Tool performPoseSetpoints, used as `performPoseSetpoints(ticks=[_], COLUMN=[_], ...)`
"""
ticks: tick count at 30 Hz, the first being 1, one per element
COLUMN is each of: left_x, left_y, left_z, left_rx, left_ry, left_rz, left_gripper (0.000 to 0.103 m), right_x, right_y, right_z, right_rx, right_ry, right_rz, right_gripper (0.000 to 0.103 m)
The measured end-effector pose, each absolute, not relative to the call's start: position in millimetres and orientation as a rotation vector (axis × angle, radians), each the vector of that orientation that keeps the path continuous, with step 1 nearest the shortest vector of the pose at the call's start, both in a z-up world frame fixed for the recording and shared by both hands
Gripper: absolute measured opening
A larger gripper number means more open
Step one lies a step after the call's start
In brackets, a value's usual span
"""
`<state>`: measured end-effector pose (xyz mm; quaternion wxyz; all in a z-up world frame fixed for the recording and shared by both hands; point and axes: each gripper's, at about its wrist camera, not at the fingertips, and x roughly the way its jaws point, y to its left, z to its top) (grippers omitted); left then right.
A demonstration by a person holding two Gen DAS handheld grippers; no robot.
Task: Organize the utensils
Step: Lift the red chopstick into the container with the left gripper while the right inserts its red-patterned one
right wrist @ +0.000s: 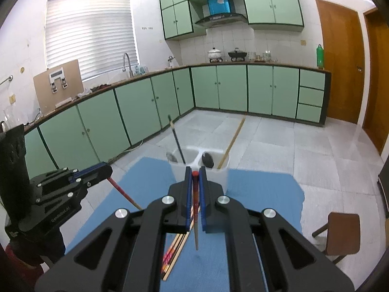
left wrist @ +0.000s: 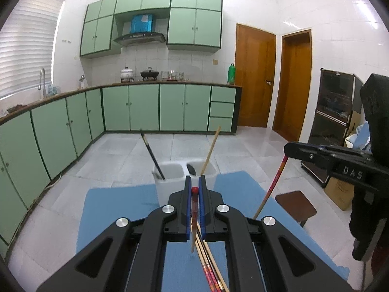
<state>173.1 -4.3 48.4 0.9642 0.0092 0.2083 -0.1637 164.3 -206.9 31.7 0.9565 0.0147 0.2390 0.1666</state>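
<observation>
Each gripper is closed on one chopstick. In the left wrist view the left gripper [left wrist: 195, 182] has its blue pads [left wrist: 187, 206] pinched narrow around a red-tipped chopstick [left wrist: 194, 216], which hangs point-down between them, its pale lower end above the blue mat [left wrist: 116, 209]. The right wrist view shows the same for the right gripper [right wrist: 195, 172]: a second red-topped stick [right wrist: 195, 209], dark red along the shaft and grey-white at the thin end, held almost upright.

Only the left view shows the right gripper from the side [left wrist: 316, 154], at the frame's right edge, with its stick slanting down toward the mat. Only the right view shows the left gripper from the side [right wrist: 97, 171], at the left edge, its stick angling down likewise. The right view alone takes in the window blind [right wrist: 90, 31] and a board [right wrist: 58, 85] leaning on the counter; the left view alone shows a dark cabinet [left wrist: 335, 112] by the doors.

Ahead of both grippers a white holder [left wrist: 167, 182] stands on the mat, split into compartments. A black-handled utensil [left wrist: 152, 155] leans in the left one, a wooden stick [left wrist: 211, 150] and a dark spoon [right wrist: 207, 159] in the right. More chopsticks [right wrist: 175, 250], red-patterned and plain, lie bundled on the mat under the grippers. A brown stool [right wrist: 342, 233] stands off the mat.
</observation>
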Motion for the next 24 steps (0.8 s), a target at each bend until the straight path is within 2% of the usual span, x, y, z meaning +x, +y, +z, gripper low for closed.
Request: performPoseSetpoints(ticks=[13, 18, 24], left_x=[241, 281, 319], left_y=[-12, -18, -24], left_z=[136, 130, 93], left_rx=[0.012, 0.007, 0.018], left_ry=[0.207, 0.199, 0.225], left_rz=[-0.305, -0.287, -0.268], left_gripper=[0.005, 0.005, 0.005], right_x=[239, 279, 320], right_y=[-218, -220, -220], right_z=[123, 113, 73], right_rx=[0.032, 0.038, 0.057], right_ry=[0.263, 0.264, 0.313], right_rz=[0.264, 0.239, 0.234], right_gripper=[0.005, 0.005, 0.005])
